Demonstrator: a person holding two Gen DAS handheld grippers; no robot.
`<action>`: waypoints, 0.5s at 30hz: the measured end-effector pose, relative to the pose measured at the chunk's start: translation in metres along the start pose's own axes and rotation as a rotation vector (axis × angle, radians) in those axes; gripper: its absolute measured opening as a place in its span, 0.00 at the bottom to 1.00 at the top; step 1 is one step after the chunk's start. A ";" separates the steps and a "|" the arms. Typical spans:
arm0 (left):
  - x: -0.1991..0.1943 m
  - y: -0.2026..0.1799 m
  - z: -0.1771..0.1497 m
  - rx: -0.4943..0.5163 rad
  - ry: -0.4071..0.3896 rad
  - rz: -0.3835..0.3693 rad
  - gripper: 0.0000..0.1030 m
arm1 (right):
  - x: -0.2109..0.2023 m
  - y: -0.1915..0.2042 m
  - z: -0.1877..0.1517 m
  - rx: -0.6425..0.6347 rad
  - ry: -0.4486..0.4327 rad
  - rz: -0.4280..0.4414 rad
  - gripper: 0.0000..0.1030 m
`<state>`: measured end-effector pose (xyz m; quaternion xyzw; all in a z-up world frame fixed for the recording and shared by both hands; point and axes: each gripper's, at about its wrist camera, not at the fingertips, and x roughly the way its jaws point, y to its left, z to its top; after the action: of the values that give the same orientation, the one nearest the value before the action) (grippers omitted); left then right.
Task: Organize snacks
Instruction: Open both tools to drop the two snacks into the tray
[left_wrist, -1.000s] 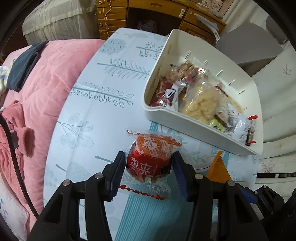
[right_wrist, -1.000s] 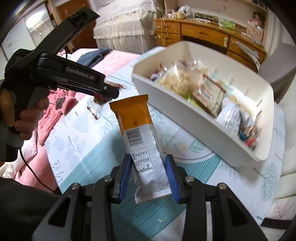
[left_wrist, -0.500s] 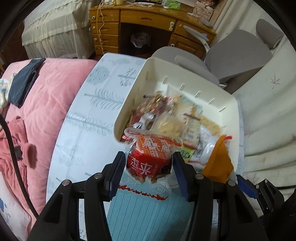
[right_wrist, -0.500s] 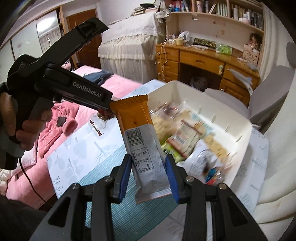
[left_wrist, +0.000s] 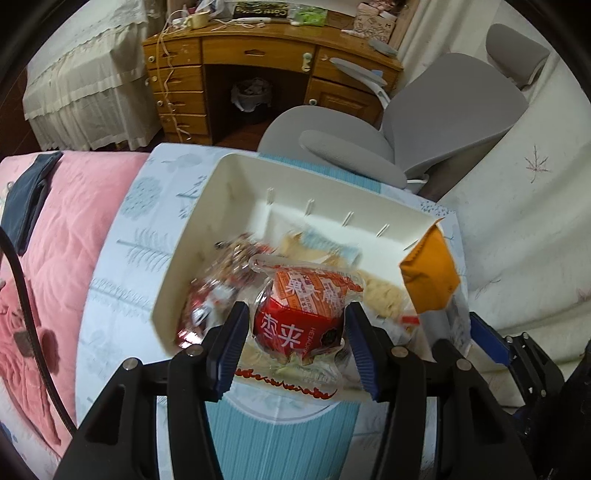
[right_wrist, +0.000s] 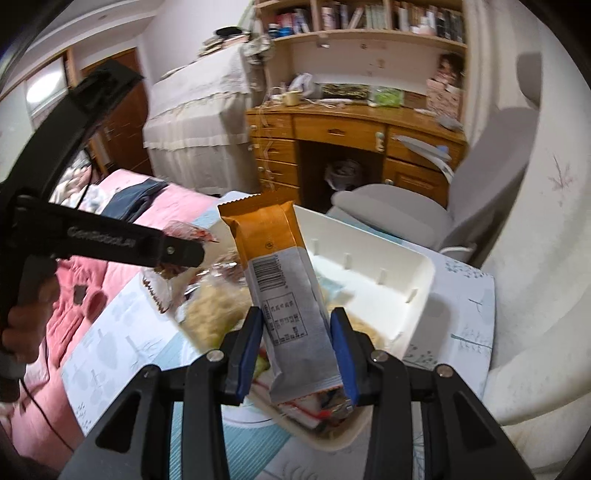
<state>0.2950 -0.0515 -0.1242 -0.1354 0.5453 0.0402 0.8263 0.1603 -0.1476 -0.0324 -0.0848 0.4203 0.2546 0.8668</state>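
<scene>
Left wrist view: left gripper (left_wrist: 295, 341) low-centre of frame, blue pads clamped on both sides of a red-and-orange snack pack (left_wrist: 301, 314) in clear wrap w/ red zigzag trim. Pack sits over the near-left part of the white bin (left_wrist: 369, 206), which fills mid-frame on the pale blue patterned table cover (left_wrist: 122, 236). Bin's near half holds blurred wrappers & a pale crumbly bag; far half is bare white floor w/ slot ribs along the wall.

At the right edge of that view an orange-topped bar (left_wrist: 430, 273) pokes up over the bin's right rim, w/ one blue pad of the other tool beside it.

Right wrist view: right gripper (right_wrist: 297, 347) bottom-centre, jaws closed tight on the bar (right_wrist: 286, 295), orange top, grey lower part w/ barcode, standing nearly upright, tilted a bit left. Bar is above the bin (right_wrist: 413, 295). Left tool body crosses the left of the frame, held by a hand (right_wrist: 27, 325) at lower left; its snack pack shows blurred just past the tip.

Pink bedding (left_wrist: 55, 229) on the left, wooden desk (right_wrist: 354, 136) & grey chair (left_wrist: 424, 122) behind
</scene>
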 end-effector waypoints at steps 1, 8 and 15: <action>0.004 -0.004 0.003 0.002 -0.003 -0.007 0.51 | 0.004 -0.006 0.000 0.015 0.004 -0.009 0.37; 0.026 -0.017 0.009 0.002 0.005 -0.048 0.56 | 0.028 -0.034 -0.004 0.102 0.031 -0.023 0.37; 0.022 -0.014 -0.001 0.015 0.007 -0.053 0.76 | 0.037 -0.036 -0.013 0.134 0.074 -0.011 0.46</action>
<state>0.3063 -0.0673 -0.1424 -0.1437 0.5447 0.0136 0.8261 0.1889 -0.1697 -0.0712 -0.0382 0.4679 0.2179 0.8557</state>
